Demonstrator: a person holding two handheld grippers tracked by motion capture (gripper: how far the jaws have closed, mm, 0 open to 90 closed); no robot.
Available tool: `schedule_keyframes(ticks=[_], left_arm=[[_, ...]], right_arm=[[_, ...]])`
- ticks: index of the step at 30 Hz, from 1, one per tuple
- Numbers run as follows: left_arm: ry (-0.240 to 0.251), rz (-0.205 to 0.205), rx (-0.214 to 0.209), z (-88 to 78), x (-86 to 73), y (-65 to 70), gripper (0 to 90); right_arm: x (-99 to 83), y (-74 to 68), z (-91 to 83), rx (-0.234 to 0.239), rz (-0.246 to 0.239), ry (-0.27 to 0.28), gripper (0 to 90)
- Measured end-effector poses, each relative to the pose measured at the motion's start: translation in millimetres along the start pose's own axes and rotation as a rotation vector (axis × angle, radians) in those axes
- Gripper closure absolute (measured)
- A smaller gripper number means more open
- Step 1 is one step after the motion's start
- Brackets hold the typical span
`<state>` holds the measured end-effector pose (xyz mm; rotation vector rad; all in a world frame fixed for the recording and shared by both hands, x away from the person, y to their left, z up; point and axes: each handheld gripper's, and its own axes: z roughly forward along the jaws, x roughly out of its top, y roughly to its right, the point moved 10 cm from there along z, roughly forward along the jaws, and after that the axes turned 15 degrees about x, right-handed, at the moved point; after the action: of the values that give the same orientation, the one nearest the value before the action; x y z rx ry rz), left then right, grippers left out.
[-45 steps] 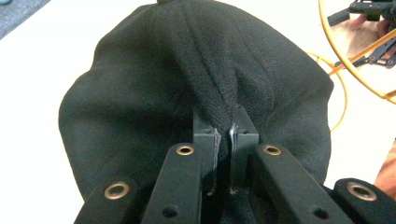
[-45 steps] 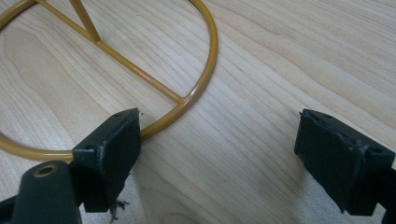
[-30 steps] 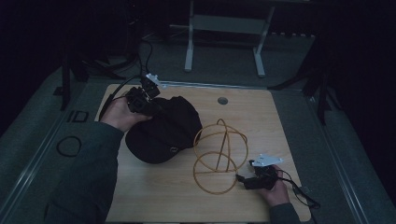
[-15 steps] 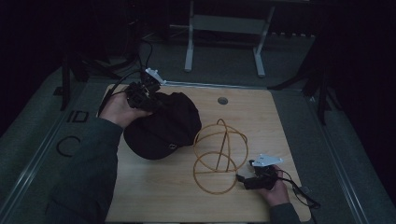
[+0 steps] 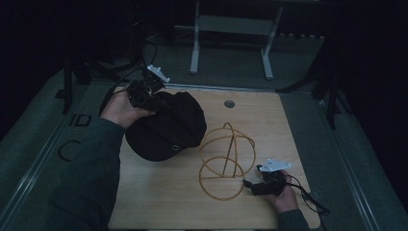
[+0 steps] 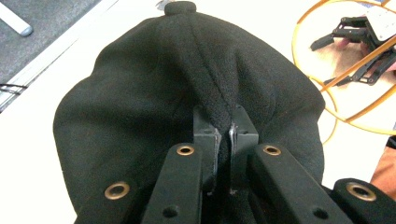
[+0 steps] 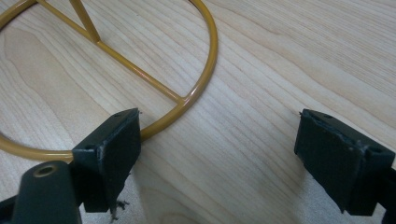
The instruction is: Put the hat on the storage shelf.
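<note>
A: Where is the cap (image 5: 166,126)?
B: At ten o'clock on the counter (image 5: 269,120), close to its left edge. The left gripper (image 5: 144,94) is clenched on a fold of its cloth; the left gripper view catches the pinch and the top button (image 6: 180,7).
A: And the right gripper (image 5: 254,185)?
B: Released, at five o'clock near the counter's front edge, jaws wide over bare wood just beside the wire frame (image 5: 226,159).
A: Open room?
B: Twelve to three o'clock, past a small hole (image 5: 229,103).
</note>
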<state>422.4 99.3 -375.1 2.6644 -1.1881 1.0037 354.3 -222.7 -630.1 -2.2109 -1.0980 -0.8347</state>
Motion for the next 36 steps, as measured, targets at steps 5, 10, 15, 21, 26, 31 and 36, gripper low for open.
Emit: schedule_keyframes(ticks=[5,10,15,21,26,31,36], left_arm=[[0.014,-0.012,-0.001,-3.9,1.2,-3.6,84.7],[0.023,-0.002,0.005,-9.5,4.8,-3.9,84.6],[0.034,0.003,0.006,-15.7,9.5,-3.8,84.7],[0.045,0.005,0.012,-20.6,13.8,-4.8,84.7],[0.048,0.014,0.005,-23.2,15.8,-3.8,84.6],[0.056,0.016,-0.001,-26.4,17.9,-4.1,84.6],[0.061,0.017,-0.006,-29.0,19.1,-5.7,84.7]], right_arm=[[0.0,0.0,0.0,0.000,0.000,0.000,14.2],[0.0,0.2,0.0,-0.001,-0.002,-0.001,14.2],[0.0,0.2,0.0,0.000,-0.003,-0.001,14.2],[0.0,0.2,0.0,0.000,-0.003,0.000,14.2],[0.0,0.2,0.0,0.000,-0.003,0.000,14.2],[0.0,0.2,0.0,0.000,-0.003,0.000,14.2],[0.0,0.2,0.0,0.000,-0.003,-0.001,14.2]])
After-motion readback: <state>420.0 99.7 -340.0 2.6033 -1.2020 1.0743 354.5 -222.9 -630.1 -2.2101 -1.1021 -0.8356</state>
